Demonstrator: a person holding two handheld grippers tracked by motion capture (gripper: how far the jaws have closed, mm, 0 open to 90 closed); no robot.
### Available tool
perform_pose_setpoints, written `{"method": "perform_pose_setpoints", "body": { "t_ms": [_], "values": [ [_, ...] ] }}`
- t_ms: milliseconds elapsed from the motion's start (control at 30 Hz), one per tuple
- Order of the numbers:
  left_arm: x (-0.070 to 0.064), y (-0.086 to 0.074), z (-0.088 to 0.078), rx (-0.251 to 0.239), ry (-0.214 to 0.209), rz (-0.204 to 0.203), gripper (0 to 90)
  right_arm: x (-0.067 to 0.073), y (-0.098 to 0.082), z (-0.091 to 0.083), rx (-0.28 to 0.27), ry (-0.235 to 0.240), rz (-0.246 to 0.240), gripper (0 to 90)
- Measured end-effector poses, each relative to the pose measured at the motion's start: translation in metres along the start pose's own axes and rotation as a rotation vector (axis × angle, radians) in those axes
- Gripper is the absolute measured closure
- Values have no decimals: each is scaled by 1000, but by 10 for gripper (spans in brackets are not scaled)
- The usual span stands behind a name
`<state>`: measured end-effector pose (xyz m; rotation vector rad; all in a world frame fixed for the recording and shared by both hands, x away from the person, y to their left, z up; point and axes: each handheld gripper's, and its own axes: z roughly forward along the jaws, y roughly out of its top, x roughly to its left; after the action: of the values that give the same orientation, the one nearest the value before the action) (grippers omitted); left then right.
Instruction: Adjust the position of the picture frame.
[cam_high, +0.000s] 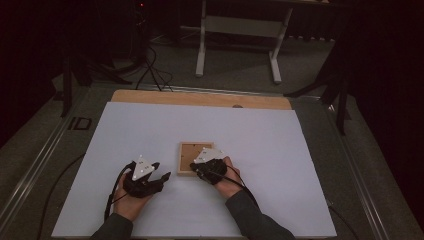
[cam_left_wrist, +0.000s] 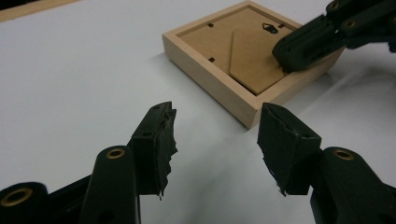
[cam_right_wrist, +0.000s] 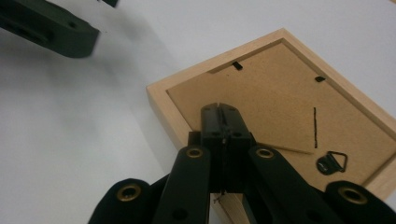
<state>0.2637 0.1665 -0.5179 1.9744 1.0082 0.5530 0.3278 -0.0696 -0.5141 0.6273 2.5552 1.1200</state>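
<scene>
A small light-wood picture frame (cam_high: 187, 156) lies face down on the white sheet, its brown backboard (cam_left_wrist: 210, 42) and flat easel stand facing up. My right gripper (cam_high: 196, 168) is shut, and its joined tips rest on the backboard (cam_right_wrist: 280, 93) near the frame's near left corner; nothing shows between the jaws (cam_right_wrist: 219, 109). My left gripper (cam_high: 161, 170) hovers just left of the frame, low over the sheet. It stands open with nothing between its jaws (cam_left_wrist: 215, 135), which point at the frame's corner. The right gripper (cam_left_wrist: 303, 46) also shows on the frame in the left gripper view.
The white sheet (cam_high: 150, 130) covers most of the wooden table (cam_high: 200, 98). A metal hanger ring (cam_right_wrist: 332, 163) sits on the backboard. Beyond the table stand a white desk frame (cam_high: 239, 30), dark stands and floor cables (cam_high: 150, 70).
</scene>
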Motion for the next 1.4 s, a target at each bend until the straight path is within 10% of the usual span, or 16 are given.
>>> {"method": "perform_pose_setpoints", "body": {
  "t_ms": [600,1400],
  "values": [
    [-9,7,28,34,-33,39,449,-31,-21,-25,-12,-138,151,639],
    [-23,11,46,58,-70,100,511,-44,-36,-29,-17,-51,280,690]
  ]
}}
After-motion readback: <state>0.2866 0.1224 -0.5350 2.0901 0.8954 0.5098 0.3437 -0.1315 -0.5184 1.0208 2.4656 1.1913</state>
